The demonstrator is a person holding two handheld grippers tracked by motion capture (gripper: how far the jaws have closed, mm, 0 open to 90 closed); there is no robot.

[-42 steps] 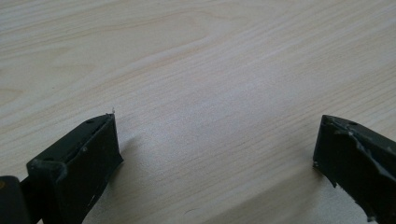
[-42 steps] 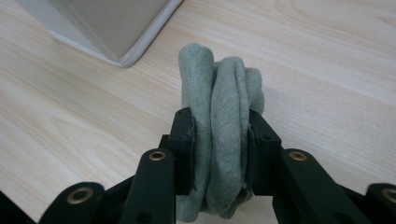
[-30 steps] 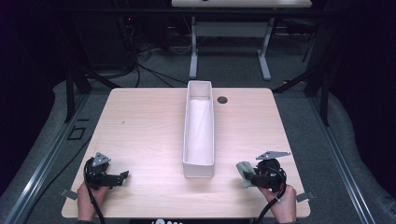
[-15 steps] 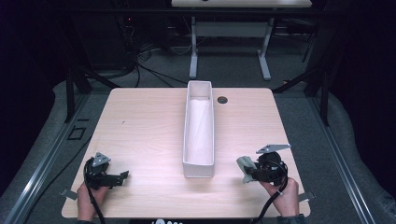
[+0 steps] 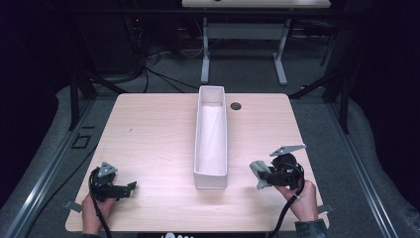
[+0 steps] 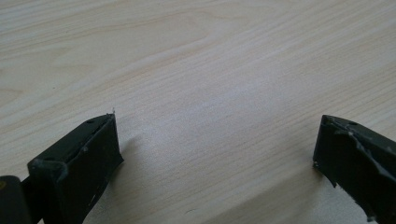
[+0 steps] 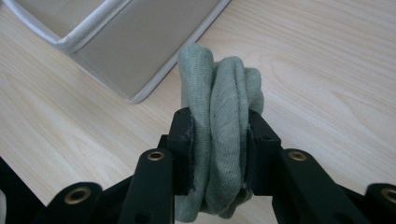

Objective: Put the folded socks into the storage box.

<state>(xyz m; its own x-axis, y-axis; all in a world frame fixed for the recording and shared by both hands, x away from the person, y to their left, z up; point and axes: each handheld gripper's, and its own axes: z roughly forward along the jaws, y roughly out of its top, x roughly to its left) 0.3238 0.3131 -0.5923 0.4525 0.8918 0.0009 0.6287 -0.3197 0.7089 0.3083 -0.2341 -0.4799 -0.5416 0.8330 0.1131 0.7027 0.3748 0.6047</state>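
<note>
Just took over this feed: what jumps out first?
The long white bin stands lengthwise at the middle of the wooden table. The right gripper, near the bin's front corner, has its jaws shut on a folded grey-green cloth. The left gripper is open over bare wood.

A pale, wood-grain rectangular worktop (image 5: 153,139) sits mid-frame in the high view, with a small dark round grommet (image 5: 236,106) near its far edge. Grey carpeted floor (image 5: 237,74) surrounds it, dim toward the frame's edges. At upper centre stands a second white-legged table (image 5: 242,34), with black cables (image 5: 148,64) tangled at upper left on the floor.
</note>
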